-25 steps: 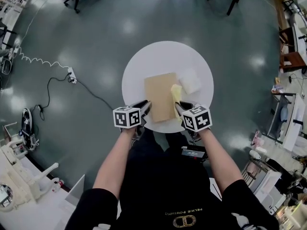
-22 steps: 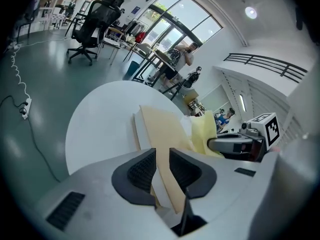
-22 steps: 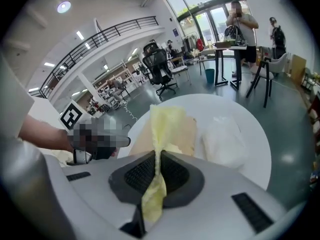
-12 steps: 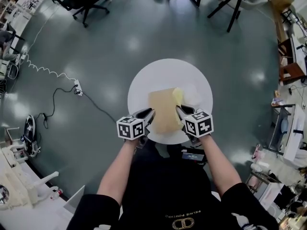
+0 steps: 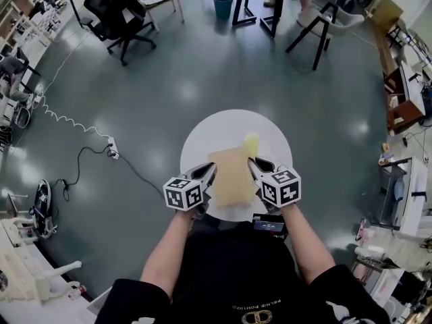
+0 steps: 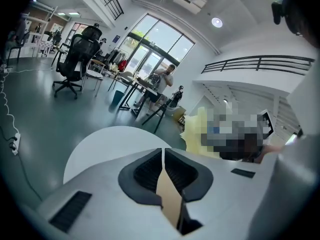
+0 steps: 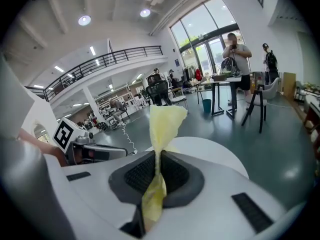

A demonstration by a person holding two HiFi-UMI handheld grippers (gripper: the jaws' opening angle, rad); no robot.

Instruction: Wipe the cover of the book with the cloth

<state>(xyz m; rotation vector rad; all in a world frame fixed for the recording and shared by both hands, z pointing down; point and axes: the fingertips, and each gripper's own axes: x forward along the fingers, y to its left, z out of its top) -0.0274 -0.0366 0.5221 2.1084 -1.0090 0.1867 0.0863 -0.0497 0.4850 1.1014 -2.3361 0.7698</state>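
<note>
While the left gripper keeps its fingers pressed on the left edge of the tan book, the right gripper pinches a yellow cloth between its fingers. Both grippers are close to the person's body, one at each side of the book. The book is over the near half of the round white worktop; if it touches the worktop I cannot tell. The cloth stands up out of the right fingers, just at the far right corner of the book. Beyond the worktop is a grey floor with a cable at the left, and further away an office chair and a blue bin.
</note>
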